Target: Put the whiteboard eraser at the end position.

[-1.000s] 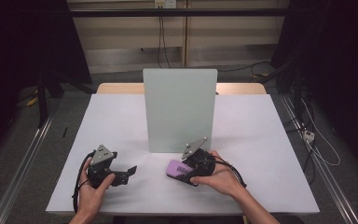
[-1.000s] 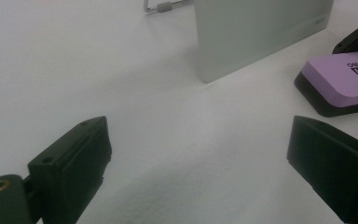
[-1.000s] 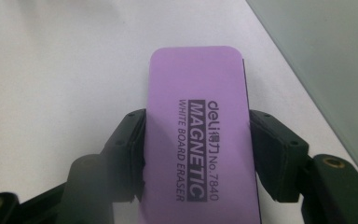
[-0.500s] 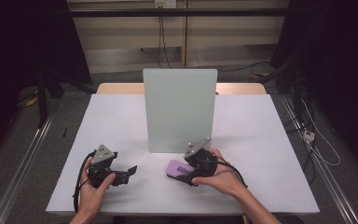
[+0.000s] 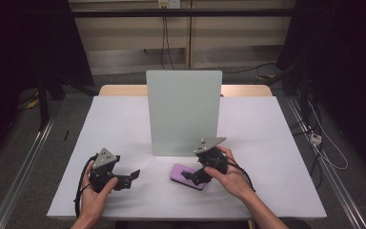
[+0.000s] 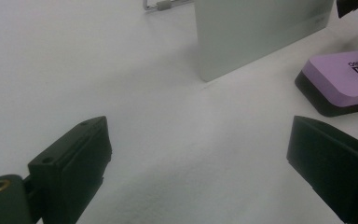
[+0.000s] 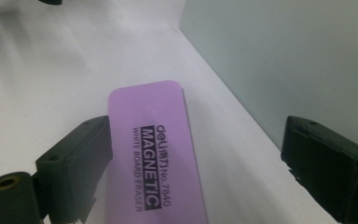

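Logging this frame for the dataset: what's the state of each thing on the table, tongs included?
whiteboard eraser: flat on the table, purple face up, not gripped.
right tongs: open, jaws have just been opening, standing astride the eraser with no pad pressing on it.
left tongs: open, nothing between the jaws, apart from the eraser.
upright board: standing on edge behind the eraser.
table: white top bearing all of this.

One purple eraser (image 5: 187, 176), one upright pale board (image 5: 183, 112), two grippers, left (image 5: 132, 174) and right (image 5: 188, 174), on one tabletop (image 5: 267, 143).
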The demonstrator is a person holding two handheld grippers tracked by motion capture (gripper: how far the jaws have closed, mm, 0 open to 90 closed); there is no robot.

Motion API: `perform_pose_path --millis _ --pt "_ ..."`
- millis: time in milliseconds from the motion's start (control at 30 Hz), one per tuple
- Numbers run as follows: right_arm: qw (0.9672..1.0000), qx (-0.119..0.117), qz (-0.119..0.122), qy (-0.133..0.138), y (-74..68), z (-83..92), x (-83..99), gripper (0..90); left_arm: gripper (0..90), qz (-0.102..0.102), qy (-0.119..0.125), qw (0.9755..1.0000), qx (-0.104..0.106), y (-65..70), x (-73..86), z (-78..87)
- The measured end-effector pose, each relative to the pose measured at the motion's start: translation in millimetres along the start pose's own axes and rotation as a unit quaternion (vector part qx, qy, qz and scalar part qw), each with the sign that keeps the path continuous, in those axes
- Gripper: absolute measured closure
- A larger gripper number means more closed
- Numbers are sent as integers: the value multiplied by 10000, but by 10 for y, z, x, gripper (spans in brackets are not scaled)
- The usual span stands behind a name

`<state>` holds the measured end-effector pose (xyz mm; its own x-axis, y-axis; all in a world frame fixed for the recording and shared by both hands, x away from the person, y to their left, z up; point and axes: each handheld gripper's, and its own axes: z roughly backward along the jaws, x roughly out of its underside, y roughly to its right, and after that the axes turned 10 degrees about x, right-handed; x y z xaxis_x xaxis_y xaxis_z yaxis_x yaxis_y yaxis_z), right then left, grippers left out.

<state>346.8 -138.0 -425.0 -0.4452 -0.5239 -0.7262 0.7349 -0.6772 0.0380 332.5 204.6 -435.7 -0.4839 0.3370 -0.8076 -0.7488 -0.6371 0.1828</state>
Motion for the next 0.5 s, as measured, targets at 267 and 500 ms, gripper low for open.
perform_pose_path --millis 267,500 --pt "9982 551 -206 102 55 60 9 87 62 -26 55 10000 -37 -2 3 35" --pt "9929 894 -551 553 151 217 112 79 62 8 36 10000 -76 -18 5 35"
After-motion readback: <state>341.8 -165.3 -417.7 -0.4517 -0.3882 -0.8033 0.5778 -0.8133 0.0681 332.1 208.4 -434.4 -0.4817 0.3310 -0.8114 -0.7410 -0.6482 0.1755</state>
